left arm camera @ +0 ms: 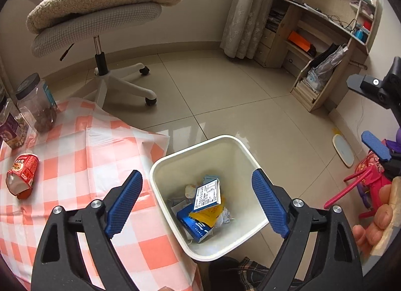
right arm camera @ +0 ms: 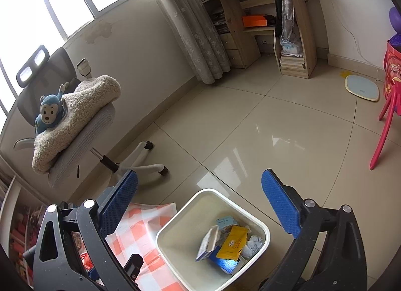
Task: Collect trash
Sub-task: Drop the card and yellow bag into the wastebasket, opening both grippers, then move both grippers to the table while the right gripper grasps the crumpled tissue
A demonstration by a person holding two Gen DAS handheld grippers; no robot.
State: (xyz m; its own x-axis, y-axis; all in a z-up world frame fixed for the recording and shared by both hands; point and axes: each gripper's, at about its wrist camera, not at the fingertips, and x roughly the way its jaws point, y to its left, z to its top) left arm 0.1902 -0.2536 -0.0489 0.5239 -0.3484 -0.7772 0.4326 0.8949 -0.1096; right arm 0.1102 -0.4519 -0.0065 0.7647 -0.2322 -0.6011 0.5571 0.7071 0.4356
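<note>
A white bin [left arm camera: 175,158] stands on the floor against the table's corner. It holds a blue-and-white box [left arm camera: 206,194], a yellow packet [left arm camera: 208,215] and crumpled paper [left arm camera: 225,215]. My left gripper [left arm camera: 198,178] hangs open right over the bin, with nothing between its pads. On the orange-checked tablecloth [left arm camera: 87,153] to the left lies a crushed red snack packet [left arm camera: 22,175]. My right gripper [right arm camera: 199,176] is open and empty too, above and behind the bin [right arm camera: 175,215]. One of its blue pads [left arm camera: 376,146] shows at the right edge of the left wrist view.
Two jars [left arm camera: 37,102] stand at the table's far left edge. A swivel chair [right arm camera: 82,140] with a fleece blanket and a monkey toy is behind the table. A floor scale [right arm camera: 362,87], a pink stool [right arm camera: 386,125] and a desk with shelves [right arm camera: 288,27] are beyond the tiled floor.
</note>
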